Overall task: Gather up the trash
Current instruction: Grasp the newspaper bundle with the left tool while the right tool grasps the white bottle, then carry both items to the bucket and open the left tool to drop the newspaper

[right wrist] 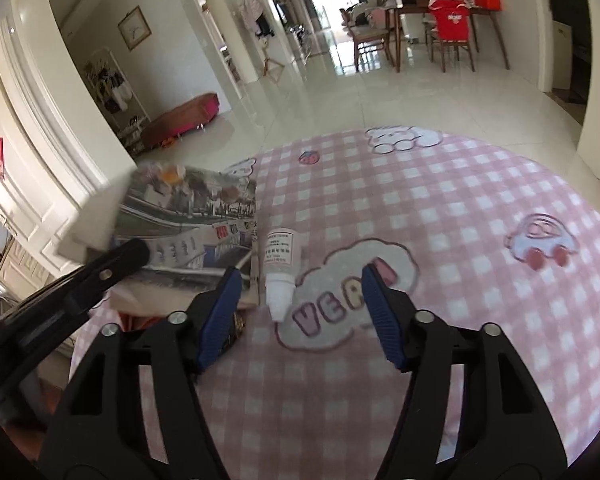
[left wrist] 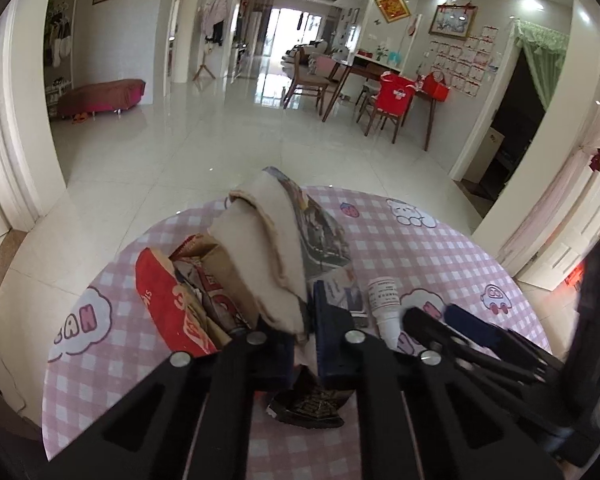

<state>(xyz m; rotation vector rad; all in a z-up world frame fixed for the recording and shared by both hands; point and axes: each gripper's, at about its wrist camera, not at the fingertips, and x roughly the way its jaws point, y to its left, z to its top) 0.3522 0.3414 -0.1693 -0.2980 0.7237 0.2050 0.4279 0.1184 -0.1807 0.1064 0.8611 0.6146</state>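
Beige torn cardboard [left wrist: 260, 248] hides the left tongs' [left wrist: 305, 322] tips.

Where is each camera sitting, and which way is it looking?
Left wrist: on the left gripper, looking down its fingers, shut on torn cardboard over the checked table; the right gripper shows beside it.
Right wrist: on the right gripper, open before a small white bottle; the left gripper enters at left.
Both share the bottle, table and dining room.
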